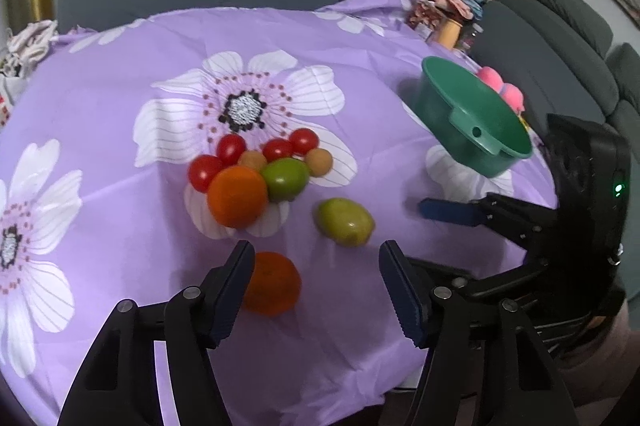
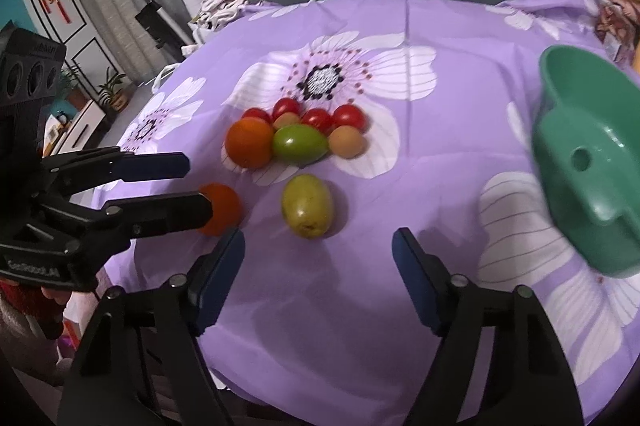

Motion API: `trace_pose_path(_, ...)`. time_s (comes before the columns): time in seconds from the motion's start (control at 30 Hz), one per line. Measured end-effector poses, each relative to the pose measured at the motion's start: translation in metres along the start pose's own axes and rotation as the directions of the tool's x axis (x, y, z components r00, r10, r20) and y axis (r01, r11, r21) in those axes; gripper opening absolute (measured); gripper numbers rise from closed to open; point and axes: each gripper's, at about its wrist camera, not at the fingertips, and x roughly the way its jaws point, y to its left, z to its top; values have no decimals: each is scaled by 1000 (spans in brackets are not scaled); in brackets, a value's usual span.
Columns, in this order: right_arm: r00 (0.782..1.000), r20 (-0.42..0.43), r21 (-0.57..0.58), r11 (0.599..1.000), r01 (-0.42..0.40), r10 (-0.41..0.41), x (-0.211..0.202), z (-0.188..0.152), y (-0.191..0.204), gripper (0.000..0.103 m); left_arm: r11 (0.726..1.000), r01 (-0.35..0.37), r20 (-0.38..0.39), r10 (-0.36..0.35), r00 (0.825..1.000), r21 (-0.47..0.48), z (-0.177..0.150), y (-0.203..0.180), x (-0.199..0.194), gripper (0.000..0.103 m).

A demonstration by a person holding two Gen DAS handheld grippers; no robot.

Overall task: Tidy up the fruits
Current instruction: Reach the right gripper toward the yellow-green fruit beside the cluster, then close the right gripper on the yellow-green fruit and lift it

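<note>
While the left gripper (image 1: 316, 258) stands wide open around the near orange (image 1: 274, 284), pads not pressing it, the right gripper (image 2: 318, 246) gapes empty before the near green fruit (image 2: 307, 206). On the purple cloth (image 2: 400, 306): two oranges, two green fruits, four cherry tomatoes (image 1: 230, 148), two small tan fruits, one green bowl (image 1: 472, 114).

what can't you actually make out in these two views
- Near orange: left wrist view, its left side is hidden behind the left tool; in the right wrist view that tool's finger covers part of it.
- Green bowl: inside not visible in either view; right wrist view cuts it at the edge.
- Pink objects: mostly hidden behind the bowl, unidentifiable.
- Small tan fruit: largely hidden by the far orange and cherry tomatoes.
</note>
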Motion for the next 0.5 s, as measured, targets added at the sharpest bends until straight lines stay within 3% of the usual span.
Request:
trace_pose_path(0.37, 999, -20, 34, 999, -32, 33, 22, 2, -5, 59, 996, 90, -94, -90, 991, -11, 20, -9, 43, 64)
trace_pose_path(0.5, 999, -34, 44, 999, -26, 28, 28, 5, -8, 54, 995, 94, -134, -96, 986, -16, 23, -10, 58, 56)
